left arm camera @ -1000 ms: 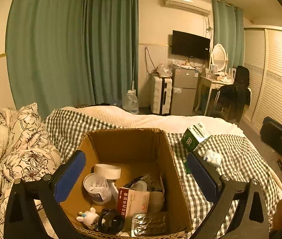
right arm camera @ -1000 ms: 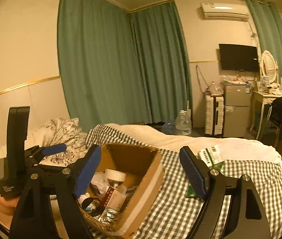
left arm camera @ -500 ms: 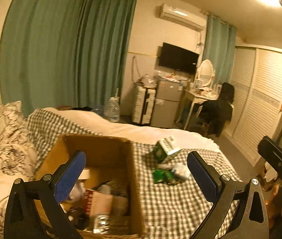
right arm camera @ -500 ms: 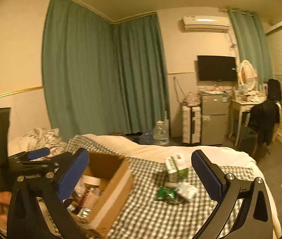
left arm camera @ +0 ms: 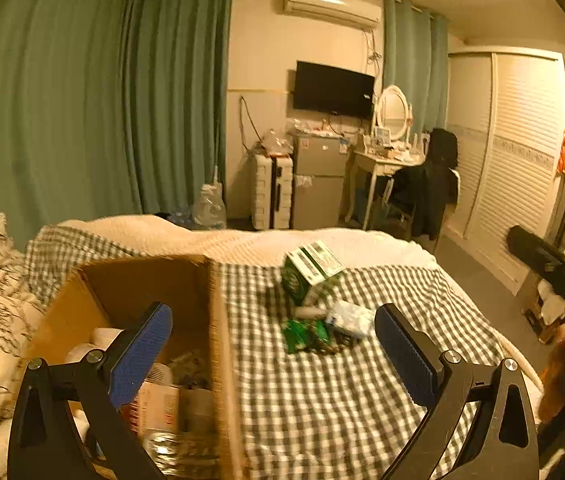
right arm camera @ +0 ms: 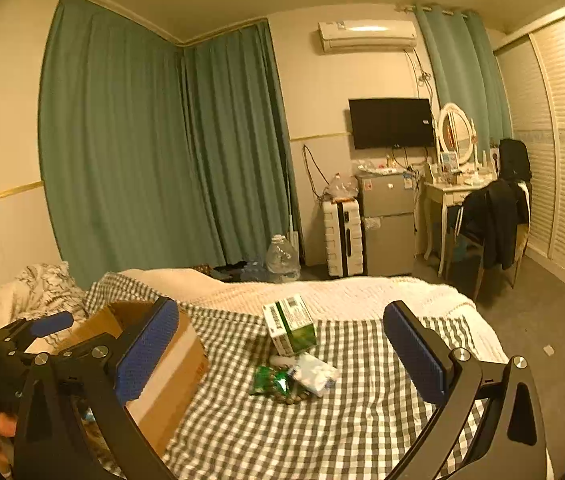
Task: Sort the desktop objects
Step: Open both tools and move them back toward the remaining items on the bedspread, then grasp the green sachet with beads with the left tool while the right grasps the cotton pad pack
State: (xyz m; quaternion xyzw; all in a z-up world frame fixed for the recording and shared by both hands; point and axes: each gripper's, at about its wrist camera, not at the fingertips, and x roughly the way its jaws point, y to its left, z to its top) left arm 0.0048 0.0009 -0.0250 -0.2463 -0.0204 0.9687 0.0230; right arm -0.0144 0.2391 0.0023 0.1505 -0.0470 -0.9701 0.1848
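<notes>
Both my grippers hang wide apart and empty over the bed.

The green and white box (right arm camera: pixel 289 325) stands ahead between my right gripper's (right arm camera: pixel 282 354) fingers, with a green packet (right arm camera: pixel 270 380) and white pack (right arm camera: pixel 314 372) just nearer me. The cardboard box (left arm camera: pixel 130 320) sits by my left gripper's (left arm camera: pixel 272 352) left finger, on the checked blanket (left arm camera: pixel 342 400).

Greens, checks and brown card under amber light

Green-and-white box (right arm camera: pixel 290 330) and green packet (right arm camera: pixel 270 380) on the dark-and-white checked blanket (right arm camera: pixel 322 432); brown cardboard box (left arm camera: pixel 214 320); teal curtains (right arm camera: pixel 142 160); blue-padded black jaws.
</notes>
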